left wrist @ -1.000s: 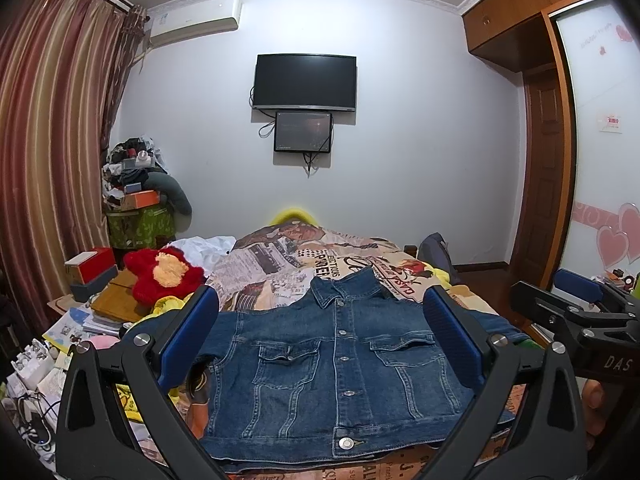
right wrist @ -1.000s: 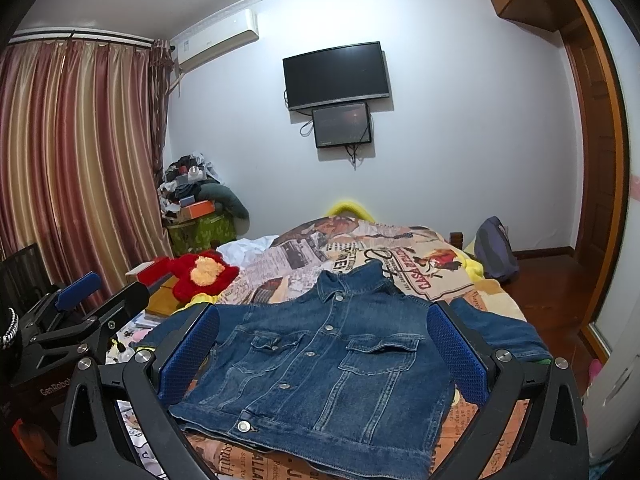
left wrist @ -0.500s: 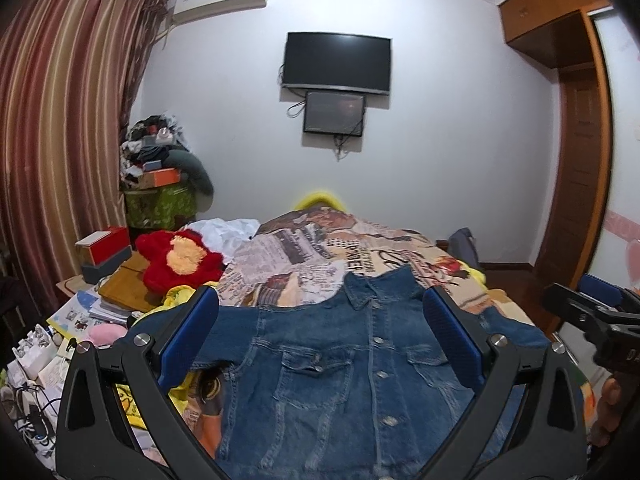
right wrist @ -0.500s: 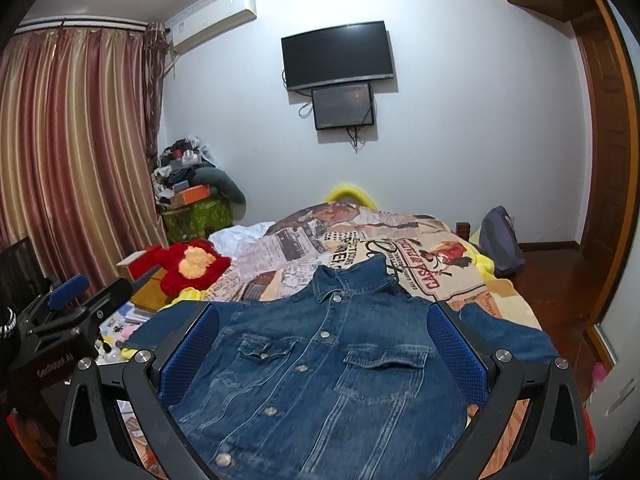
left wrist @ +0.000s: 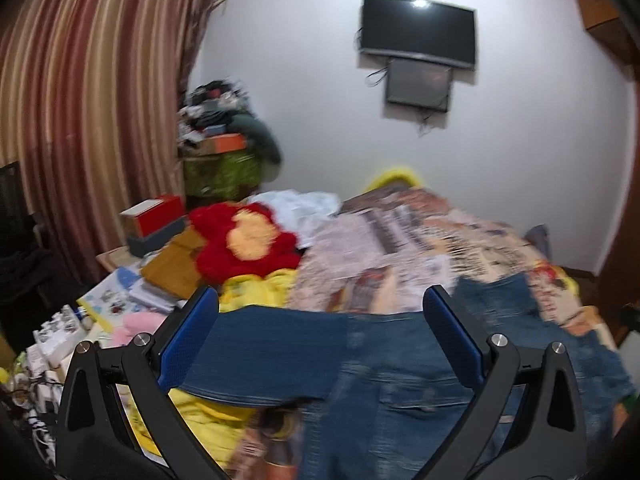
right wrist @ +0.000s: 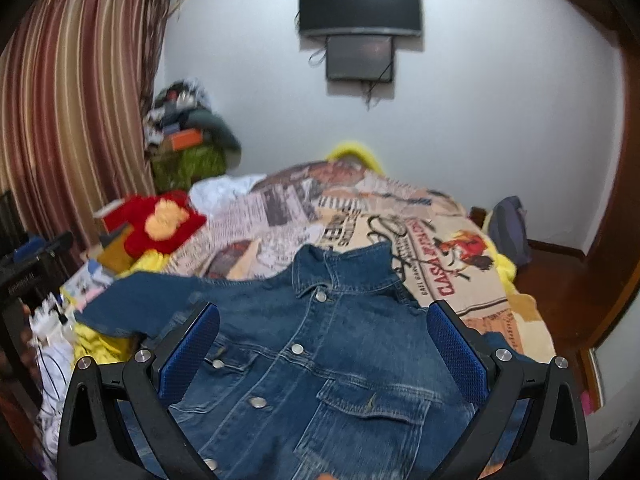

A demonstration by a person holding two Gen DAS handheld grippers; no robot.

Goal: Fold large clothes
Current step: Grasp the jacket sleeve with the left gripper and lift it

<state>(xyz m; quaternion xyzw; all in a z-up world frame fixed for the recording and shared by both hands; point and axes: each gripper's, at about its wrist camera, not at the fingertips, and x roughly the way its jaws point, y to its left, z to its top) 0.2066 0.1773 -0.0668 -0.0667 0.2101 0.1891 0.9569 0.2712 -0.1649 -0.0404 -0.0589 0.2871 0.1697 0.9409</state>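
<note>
The denim jacket (right wrist: 320, 360) lies front-up, unfolded, on the bed (right wrist: 460, 280). Both the left claw (left wrist: 320, 344) and the right claw (right wrist: 322, 352) hover spread above it, empty. Likely next: pinching the sleeve (left wrist: 260, 344) to fold it inward.

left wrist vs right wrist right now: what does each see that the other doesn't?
Left wrist only: the jacket's outstretched sleeve filling the left gripper, and the red box by the curtain.
Right wrist only: the collar, the metal buttons, a chest pocket, and the backpack on the floor.
Both: the denim jacket, red plush toy, wall TV, both grippers open.
</note>
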